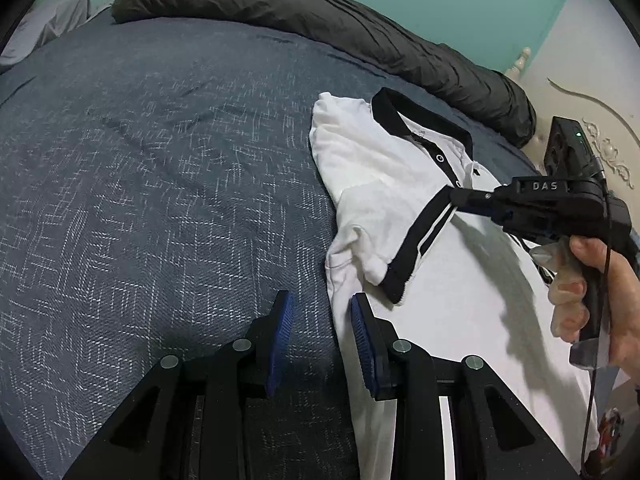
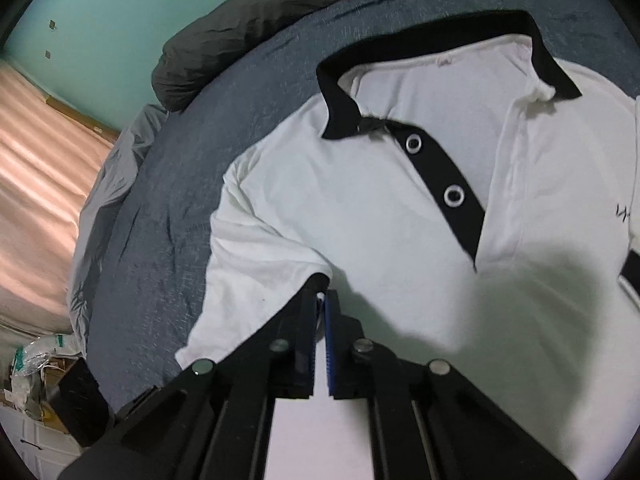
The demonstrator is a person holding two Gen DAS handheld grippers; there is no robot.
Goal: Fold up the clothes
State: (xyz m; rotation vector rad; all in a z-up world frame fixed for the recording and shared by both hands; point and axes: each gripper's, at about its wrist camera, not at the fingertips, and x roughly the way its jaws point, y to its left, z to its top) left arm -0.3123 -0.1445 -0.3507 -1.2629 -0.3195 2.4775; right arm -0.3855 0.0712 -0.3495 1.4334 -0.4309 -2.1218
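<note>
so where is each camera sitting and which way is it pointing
Left wrist: on the left gripper, open over the bed, facing the white polo shirt; it shows the right gripper and the hand holding it.
Right wrist: on the right gripper, shut on the shirt's sleeve, facing the collar.
Shared: shirt, bed, dark duvet.

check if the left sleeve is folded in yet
Folded in: the sleeve lies across the shirt front, its black cuff held by the right gripper, jaws shut.
</note>
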